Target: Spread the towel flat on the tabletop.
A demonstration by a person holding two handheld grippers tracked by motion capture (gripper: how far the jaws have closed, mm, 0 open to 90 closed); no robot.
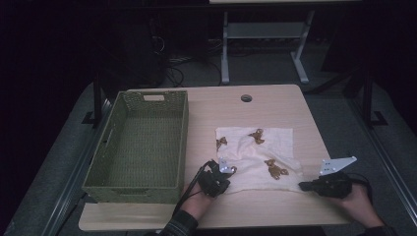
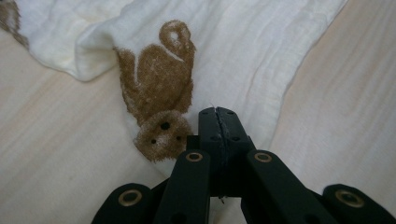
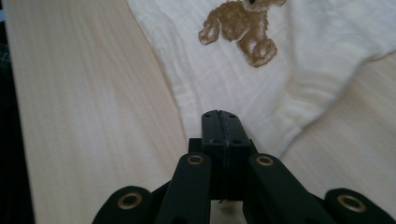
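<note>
White cloth (image 1: 255, 157) printed with brown teddy bears lies rumpled on the pale wooden bench (image 1: 275, 105), just right of a green woven basket (image 1: 142, 145) that stands open at the bench's left side. My left hand-held gripper (image 2: 218, 114) sits at the cloth's near left corner, its 2 jaws pressed together on the fabric edge beside a bear print (image 2: 159, 93). My right hand-held gripper (image 3: 219, 116) rests at the near right corner, jaws likewise closed tight over the cloth's edge, with another bear (image 3: 240, 28) farther ahead. In the high view, my left hand (image 1: 199, 199) and right hand (image 1: 356, 201) come in from the bottom edge.
</note>
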